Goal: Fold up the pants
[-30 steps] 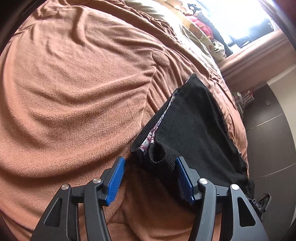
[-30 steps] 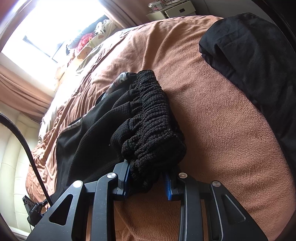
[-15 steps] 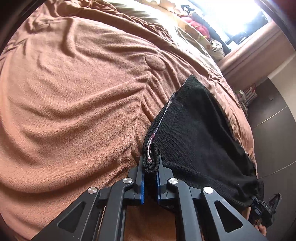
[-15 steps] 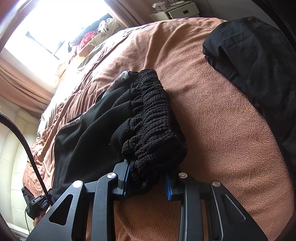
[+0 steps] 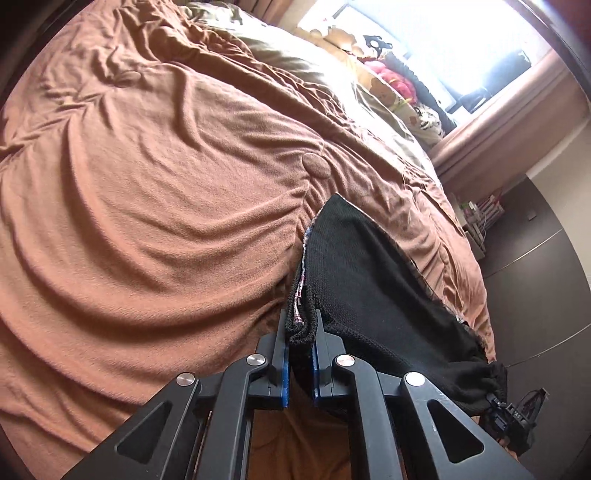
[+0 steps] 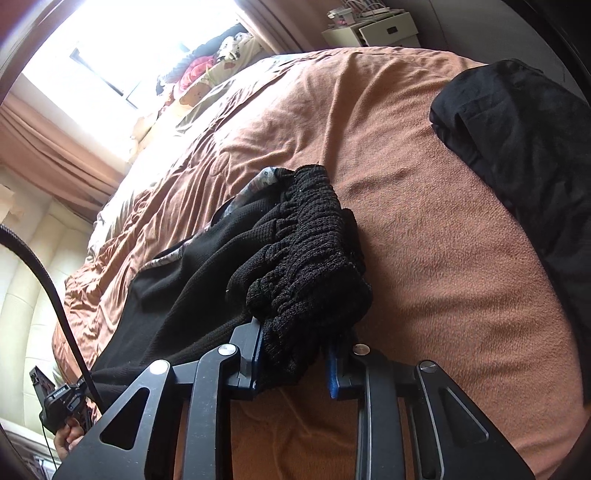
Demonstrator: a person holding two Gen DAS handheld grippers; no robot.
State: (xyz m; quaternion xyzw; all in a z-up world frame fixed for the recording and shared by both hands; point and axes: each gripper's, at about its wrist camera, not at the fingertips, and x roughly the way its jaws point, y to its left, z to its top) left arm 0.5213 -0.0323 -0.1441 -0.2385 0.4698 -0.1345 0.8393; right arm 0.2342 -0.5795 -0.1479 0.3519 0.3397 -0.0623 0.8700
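Blue pads of the left gripper (image 5: 300,354) are clamped on a doubled hem of the black knit pants (image 5: 365,280), so that this end of the garment can be lifted as a single layer stack rather than as loose cloth. The jaws have just been closing, and the hem now sits pinched between them with a strip of patterned lining showing at the fold. From that grip the fabric runs away in a taut dark sheet toward the far side, which suggests the cloth is being raised off the brown blanket (image 5: 155,229) to be carried over. In the right wrist view, the right gripper (image 6: 295,354) is closed on the bunched elastic waistband (image 6: 310,251), its jaws standing wider because the gathered ribbing is thick; they have closed a little further on it. Holding both ends at once keeps the pants stretched between the two hands, the likely purpose being to bring one end onto the other without wrinkling. Beyond the waistband, more of the pants lies on the blanket toward the window. Farther right, a separate black garment (image 6: 517,140) rests on the bed, well apart from the work. A pale nightstand (image 6: 373,31) stands past the bed's far edge.
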